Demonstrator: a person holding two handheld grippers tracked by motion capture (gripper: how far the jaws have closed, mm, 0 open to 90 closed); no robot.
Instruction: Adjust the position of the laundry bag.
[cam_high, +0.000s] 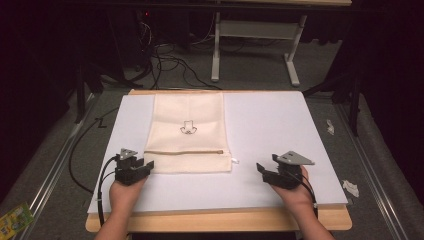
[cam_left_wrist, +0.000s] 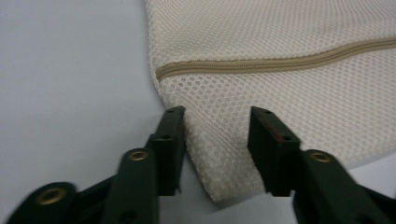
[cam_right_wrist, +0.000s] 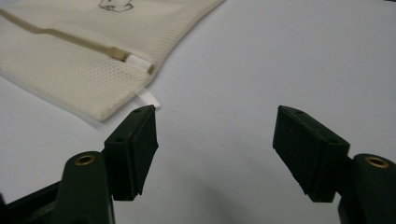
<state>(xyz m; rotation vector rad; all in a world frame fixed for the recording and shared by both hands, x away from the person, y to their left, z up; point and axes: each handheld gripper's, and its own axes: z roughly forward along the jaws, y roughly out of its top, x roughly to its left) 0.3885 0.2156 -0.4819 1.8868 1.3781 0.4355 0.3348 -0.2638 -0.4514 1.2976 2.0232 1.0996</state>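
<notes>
A cream mesh laundry bag (cam_high: 187, 135) lies flat on the white board (cam_high: 270, 125), its tan zipper (cam_left_wrist: 280, 58) running across near the front edge. My left gripper (cam_high: 146, 167) is at the bag's near left corner. In the left gripper view its jaws (cam_left_wrist: 215, 126) stand apart with that corner (cam_left_wrist: 219, 163) lying between them, the pads not pinching it. My right gripper (cam_high: 262, 170) is over bare board to the right of the bag, open and empty (cam_right_wrist: 215, 126). The bag's near right corner (cam_right_wrist: 79, 70), the zipper's end (cam_right_wrist: 137, 60) and a small white tag (cam_right_wrist: 148, 99) lie ahead to its left.
The board rests on a wooden table (cam_high: 225, 220) whose front edge is by the person's wrists. Beyond it are floor cables (cam_high: 170, 62) and a white table frame (cam_high: 255, 30). Paper scraps (cam_high: 350, 187) lie on the grey floor at right, and a green packet (cam_high: 15, 217) at left.
</notes>
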